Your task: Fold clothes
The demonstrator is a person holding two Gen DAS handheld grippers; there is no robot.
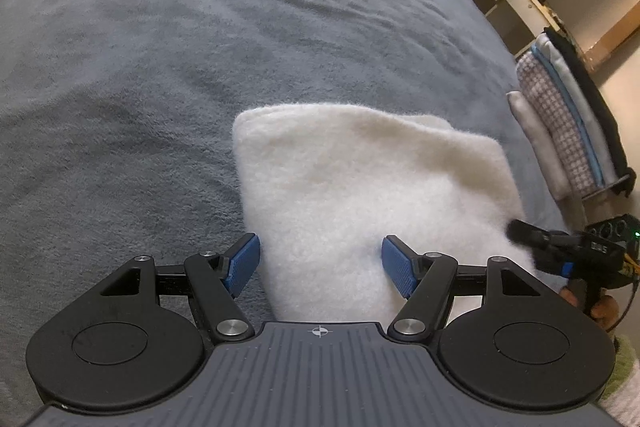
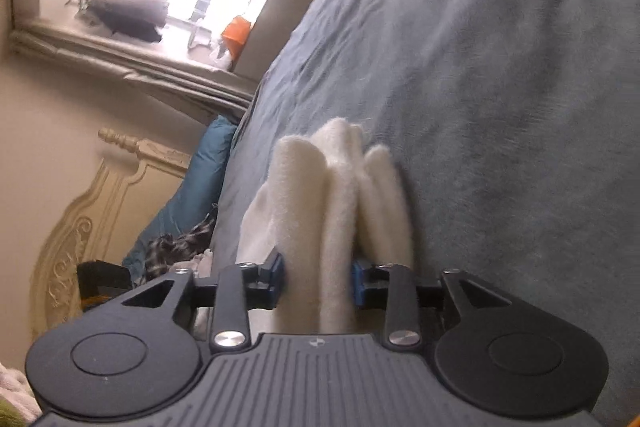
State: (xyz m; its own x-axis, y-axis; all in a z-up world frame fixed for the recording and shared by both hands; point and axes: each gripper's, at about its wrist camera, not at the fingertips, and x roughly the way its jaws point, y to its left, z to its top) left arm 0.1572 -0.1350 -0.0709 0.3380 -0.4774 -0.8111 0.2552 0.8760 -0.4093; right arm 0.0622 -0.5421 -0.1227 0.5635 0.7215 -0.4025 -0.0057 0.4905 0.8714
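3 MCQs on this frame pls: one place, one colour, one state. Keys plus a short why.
1. Where does the folded white fleece garment lie?
A. on the grey-blue blanket
B. on a wooden floor
C. in a laundry basket

2. What colour are the left gripper pads?
A. red
B. blue
C. yellow

3. How do the left gripper's jaws stand?
A. clamped on a shirt sleeve
B. shut with nothing between
C. open, over the fleece edge

Key: 1 A, blanket surrounds the fleece on the sides in view. 2 B, both pads show blue. 3 C, a wide gap between the pads, neither pressing the fabric.
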